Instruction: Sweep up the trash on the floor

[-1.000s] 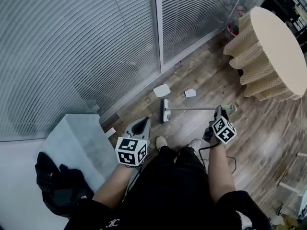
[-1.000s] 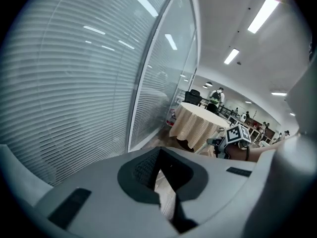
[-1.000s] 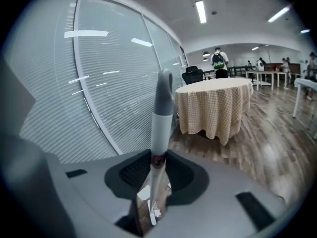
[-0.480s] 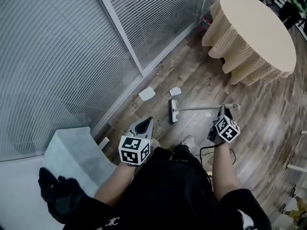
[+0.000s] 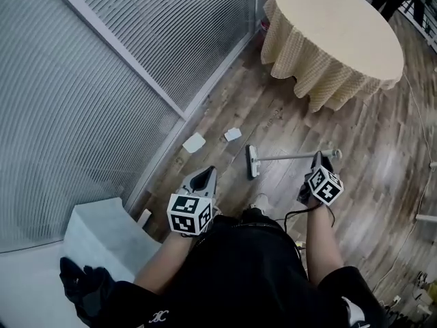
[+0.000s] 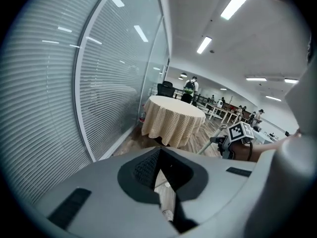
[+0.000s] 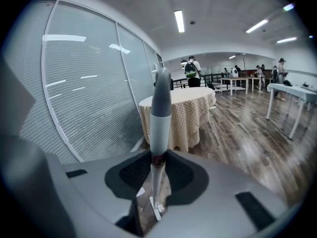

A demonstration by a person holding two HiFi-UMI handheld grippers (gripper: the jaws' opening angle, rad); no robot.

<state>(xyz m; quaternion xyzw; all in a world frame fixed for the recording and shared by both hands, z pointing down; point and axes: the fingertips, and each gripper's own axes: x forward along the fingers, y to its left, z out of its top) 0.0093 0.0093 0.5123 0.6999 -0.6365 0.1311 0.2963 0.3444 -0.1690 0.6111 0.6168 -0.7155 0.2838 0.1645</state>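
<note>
Grey broom (image 5: 287, 158), white scraps (image 5: 194, 142), seemingly checked beige tablecloth (image 5: 321, 80), brown wood-pattern floor (image 5: 372, 149).

The right gripper (image 7: 157, 168) has its fingers (image 7: 130, 175) closed on a broom (image 7: 159, 120). The grey handle rises to a dark tip, and the head lies on the wooden floor (image 7: 237, 143) below, just beside a scrap of paper (image 7: 140, 192). Beyond stand a round cloth-draped table (image 7: 188, 117), a glass wall (image 7: 89, 103) with blinds, and distant people.

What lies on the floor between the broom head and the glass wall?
In the head view, two paper pieces: larger scrap and smaller scrap.
</note>
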